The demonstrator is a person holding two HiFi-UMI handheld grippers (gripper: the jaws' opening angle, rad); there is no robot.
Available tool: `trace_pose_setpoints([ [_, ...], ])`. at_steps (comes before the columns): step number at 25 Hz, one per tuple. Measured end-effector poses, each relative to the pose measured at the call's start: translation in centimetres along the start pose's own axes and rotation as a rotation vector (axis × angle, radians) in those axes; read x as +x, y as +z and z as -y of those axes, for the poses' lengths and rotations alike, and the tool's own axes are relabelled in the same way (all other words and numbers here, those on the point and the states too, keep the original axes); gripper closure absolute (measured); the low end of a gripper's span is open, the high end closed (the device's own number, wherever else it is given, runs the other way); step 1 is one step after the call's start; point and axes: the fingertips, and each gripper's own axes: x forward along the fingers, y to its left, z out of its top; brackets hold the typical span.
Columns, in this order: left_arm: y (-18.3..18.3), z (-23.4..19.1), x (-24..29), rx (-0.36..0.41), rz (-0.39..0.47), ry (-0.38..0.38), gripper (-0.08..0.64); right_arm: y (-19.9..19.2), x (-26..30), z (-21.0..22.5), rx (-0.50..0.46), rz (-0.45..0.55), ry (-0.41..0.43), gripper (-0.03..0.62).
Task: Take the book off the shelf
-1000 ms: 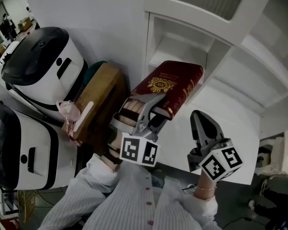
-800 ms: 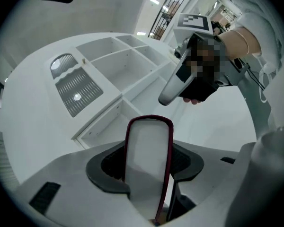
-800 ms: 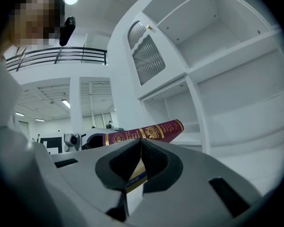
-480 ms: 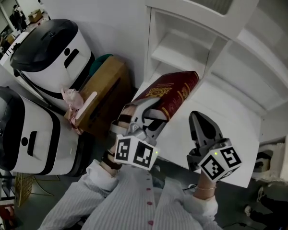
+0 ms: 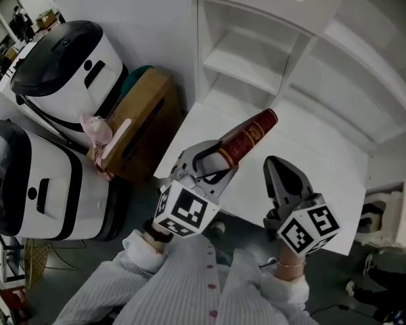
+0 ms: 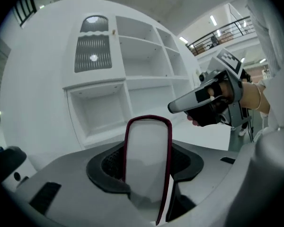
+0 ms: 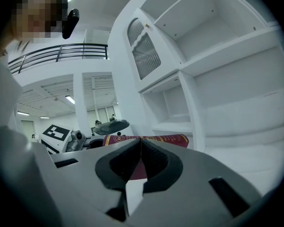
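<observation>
the left gripper (image 5: 213,160) has its jaws clamped on the near end of the dark red book (image 5: 247,137), with the pads pressing on both covers; in the left gripper view the book (image 6: 146,167) fills the gap between them, its pale page block facing the camera

the book is out of the white shelf unit (image 5: 247,56), tilted spine up above the left part of the unit's white counter (image 5: 318,181), near its front edge

the right gripper (image 5: 282,173) hovers just beside the book, by the counter's front edge, its jaws pressed together on nothing
</observation>
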Motion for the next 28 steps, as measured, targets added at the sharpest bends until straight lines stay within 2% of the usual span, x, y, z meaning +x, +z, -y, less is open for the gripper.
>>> trace_pose_setpoints([
  [9,-1.0,2.9,2.5,-0.231,0.002,-0.164,0.334,-1.5,-1.9,2.1,-0.023,-0.046,-0.065,0.577],
  [15,-1.3,2.8,4.0,-0.352,0.039,-0.233,0.334,-1.8,-1.9,3.9,-0.005,-0.044,-0.114,0.577],
  [17,-1.0,2.4,4.5,-0.370,0.051,-0.247,0.334,-1.9,-1.7,4.4,0.000,-0.044,-0.128,0.577],
  [28,0.6,0.1,7.4,-0.359,0.097,-0.322,0.334,-0.9,0.6,6.5,-0.011,-0.040,-0.171,0.577],
])
